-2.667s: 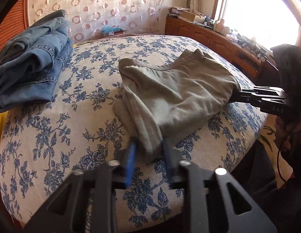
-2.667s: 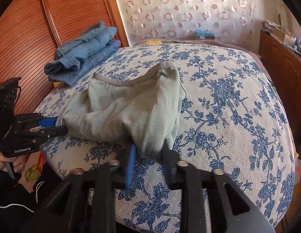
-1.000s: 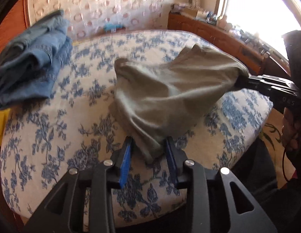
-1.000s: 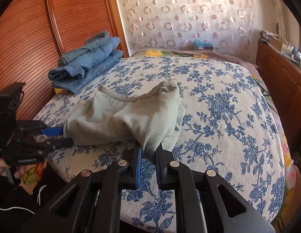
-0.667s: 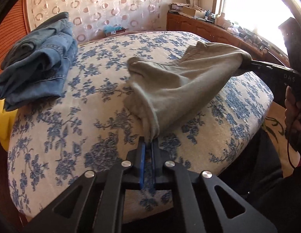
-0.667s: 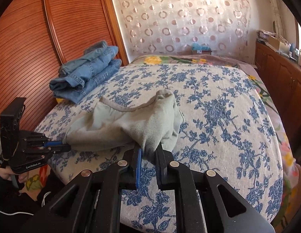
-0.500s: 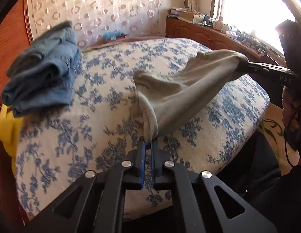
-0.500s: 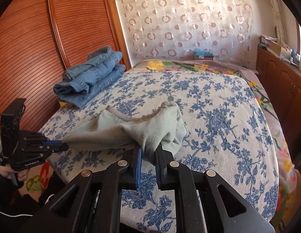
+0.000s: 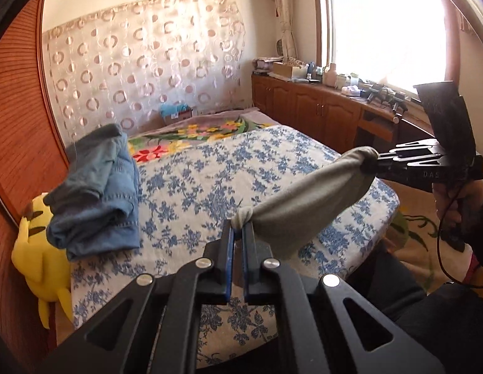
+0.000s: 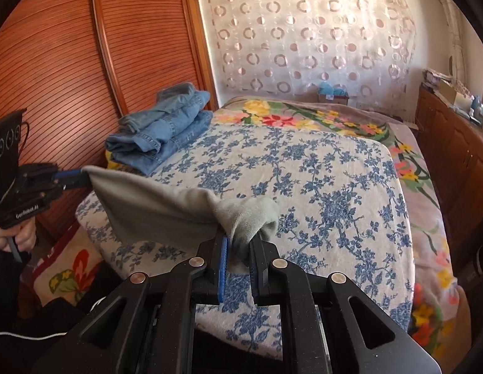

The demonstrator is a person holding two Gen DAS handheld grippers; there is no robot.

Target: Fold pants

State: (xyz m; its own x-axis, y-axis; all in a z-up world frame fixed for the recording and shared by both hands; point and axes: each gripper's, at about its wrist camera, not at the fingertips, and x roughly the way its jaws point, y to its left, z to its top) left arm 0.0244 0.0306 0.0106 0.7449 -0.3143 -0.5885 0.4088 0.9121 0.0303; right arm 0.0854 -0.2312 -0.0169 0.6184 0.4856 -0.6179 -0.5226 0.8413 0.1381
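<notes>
The grey-green pants (image 9: 307, 205) hang in the air above the bed, stretched between both grippers. My left gripper (image 9: 237, 227) is shut on one bunched end of the pants. My right gripper (image 10: 238, 240) is shut on the other end, with a wad of the pants (image 10: 179, 215) between its pads. In the left wrist view the right gripper (image 9: 378, 159) shows at the right, pinching the cloth. In the right wrist view the left gripper (image 10: 82, 176) shows at the left edge, holding its corner. The middle of the cloth sags slightly.
The bed (image 10: 335, 187) has a blue-flowered cover. A stack of folded jeans (image 9: 98, 193) lies at its far left, with a yellow plush toy (image 9: 39, 249) beside it. Wooden cabinets (image 9: 310, 109) line the window side; a slatted wooden wardrobe (image 10: 70, 62) stands on the left.
The left gripper closed on the pants' end. Both grippers rose and lifted the pants off the bed, so the cloth now hangs stretched between them.
</notes>
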